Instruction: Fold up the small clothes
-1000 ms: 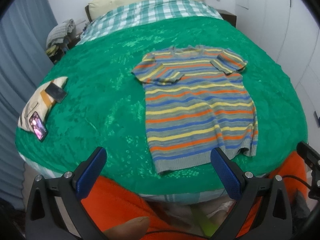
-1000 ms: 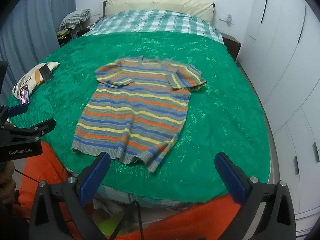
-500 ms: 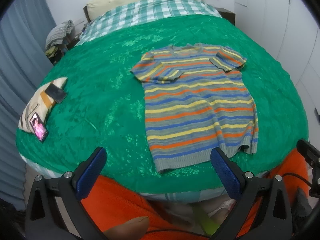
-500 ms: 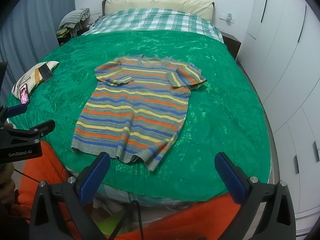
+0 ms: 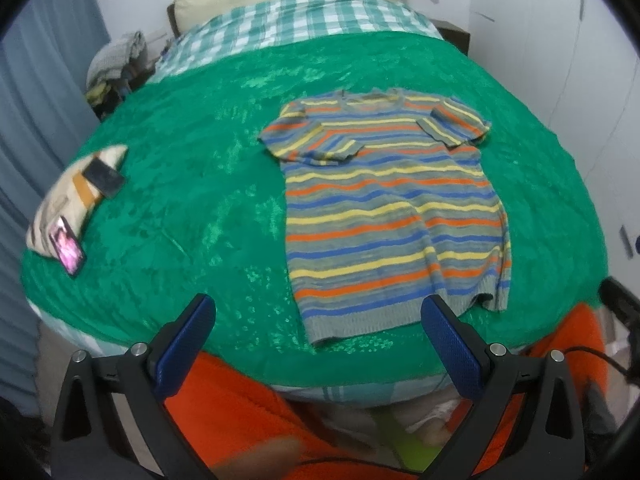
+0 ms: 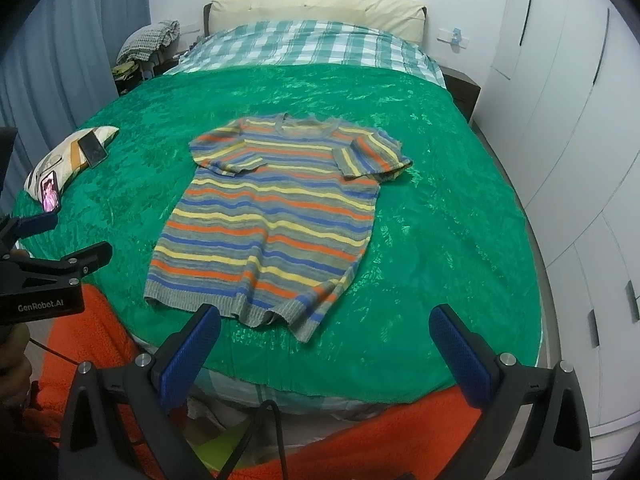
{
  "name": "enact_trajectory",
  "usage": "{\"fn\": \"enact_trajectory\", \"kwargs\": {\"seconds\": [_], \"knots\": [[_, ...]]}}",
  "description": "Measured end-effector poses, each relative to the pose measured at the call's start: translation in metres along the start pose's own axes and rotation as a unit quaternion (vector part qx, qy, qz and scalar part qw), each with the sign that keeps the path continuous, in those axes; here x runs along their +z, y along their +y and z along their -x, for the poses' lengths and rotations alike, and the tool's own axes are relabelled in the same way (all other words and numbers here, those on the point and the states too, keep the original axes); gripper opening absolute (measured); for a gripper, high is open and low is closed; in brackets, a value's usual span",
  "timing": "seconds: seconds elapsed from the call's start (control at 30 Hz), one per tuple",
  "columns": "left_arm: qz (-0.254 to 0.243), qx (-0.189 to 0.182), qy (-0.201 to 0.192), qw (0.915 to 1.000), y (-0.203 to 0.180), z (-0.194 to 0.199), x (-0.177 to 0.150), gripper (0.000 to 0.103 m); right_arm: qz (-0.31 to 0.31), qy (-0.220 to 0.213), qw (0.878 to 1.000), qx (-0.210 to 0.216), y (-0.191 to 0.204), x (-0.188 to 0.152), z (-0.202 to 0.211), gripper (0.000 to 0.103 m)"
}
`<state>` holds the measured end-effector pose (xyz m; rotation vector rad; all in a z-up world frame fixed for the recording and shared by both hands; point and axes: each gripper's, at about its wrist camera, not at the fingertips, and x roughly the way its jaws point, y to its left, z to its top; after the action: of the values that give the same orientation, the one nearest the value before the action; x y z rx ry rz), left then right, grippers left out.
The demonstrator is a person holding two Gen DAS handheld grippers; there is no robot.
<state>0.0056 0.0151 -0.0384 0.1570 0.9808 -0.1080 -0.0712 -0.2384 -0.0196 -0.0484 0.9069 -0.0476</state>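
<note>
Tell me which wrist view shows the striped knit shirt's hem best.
The right wrist view: the striped knit shirt sits centred and sharp, its whole hem clear of the gripper fingers. In the left wrist view the shirt is blurrier, and a blue finger pad overlaps the hem.

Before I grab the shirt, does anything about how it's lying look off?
Mostly flat, but the striped shirt has both sleeves already folded in over the chest, and the hem corner nearest the right gripper is rumpled and skewed outward. Both grippers are open and clear of it.

"GenRobot.AI" is printed in white on the left gripper [image 6: 56, 240] body.
</note>
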Motion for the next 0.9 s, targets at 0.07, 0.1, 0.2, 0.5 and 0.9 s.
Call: {"fn": "enact_trajectory", "kwargs": {"seconds": [0.07,0.1,0.2,0.5,0.9], "knots": [[0.017,-0.002,0.01,0.9998,0.015,-0.014,-0.001,0.103,-0.001,-0.01,1.0,-0.003,-0.008,0.001,0.002,0.103],[0.026,0.0,0.023,0.9994,0.026,-0.029,-0.004,0.103,0.001,-0.017,1.0,-0.005,-0.011,0.001,0.002,0.103],[0.038,0.004,0.061,0.9974,0.046,-0.073,-0.017,0.102,0.012,-0.031,0.999,0.013,-0.031,-0.005,-0.017,0.103],[0.079,-0.066,0.142,0.9845,0.056,-0.164,-0.045,0.095,-0.102,0.145,0.963,0.204,-0.059,-0.034,-0.163,0.095],[0.037,-0.111,0.138,0.9835,0.049,-0.144,-0.052,0.002,-0.118,0.164,0.957,0.209,-0.083,-0.046,-0.166,0.004]]}}
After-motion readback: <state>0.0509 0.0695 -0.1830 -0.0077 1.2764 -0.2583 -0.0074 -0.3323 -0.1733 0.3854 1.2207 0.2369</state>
